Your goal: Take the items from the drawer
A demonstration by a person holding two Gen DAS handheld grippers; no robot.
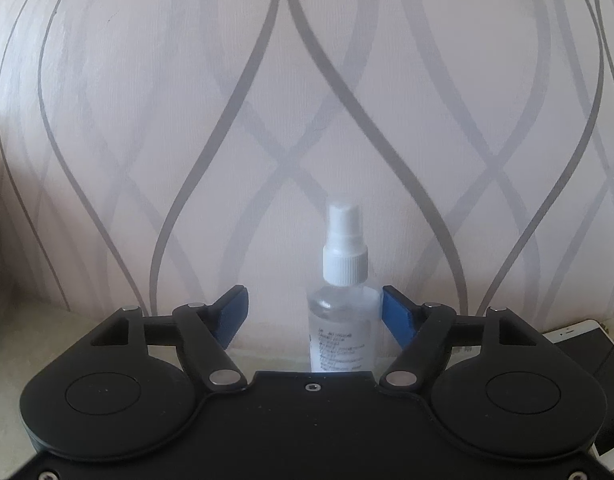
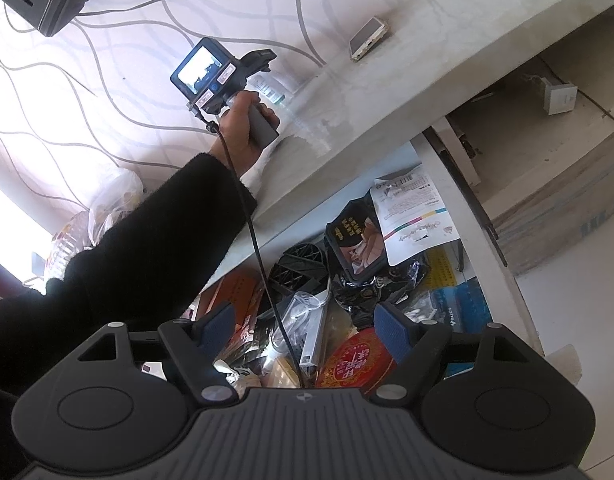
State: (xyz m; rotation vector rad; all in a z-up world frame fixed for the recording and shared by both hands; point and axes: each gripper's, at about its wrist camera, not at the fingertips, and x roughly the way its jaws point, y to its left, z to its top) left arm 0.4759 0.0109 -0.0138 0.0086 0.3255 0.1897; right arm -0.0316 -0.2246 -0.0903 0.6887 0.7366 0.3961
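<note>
Drawer [image 2: 459, 200] lies pulled out under the white countertop [image 2: 387, 92], crammed with packets, at twelve o'clock from the right gripper [image 2: 307, 328], whose blue pads gape over it holding nothing. On the countertop, a clear spray bottle [image 1: 343, 312] stands upright between the left gripper's [image 1: 313, 316] spread fingers, nearer the three o'clock pad; contact there is unclear.

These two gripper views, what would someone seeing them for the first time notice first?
In the left wrist view, a clear spray bottle stands upright on the counter against wavy-striped wallpaper, between the left gripper's open blue pads. In the right wrist view, the right gripper hangs open above a drawer crammed with packets and papers, a red round tin nearest it.
</note>
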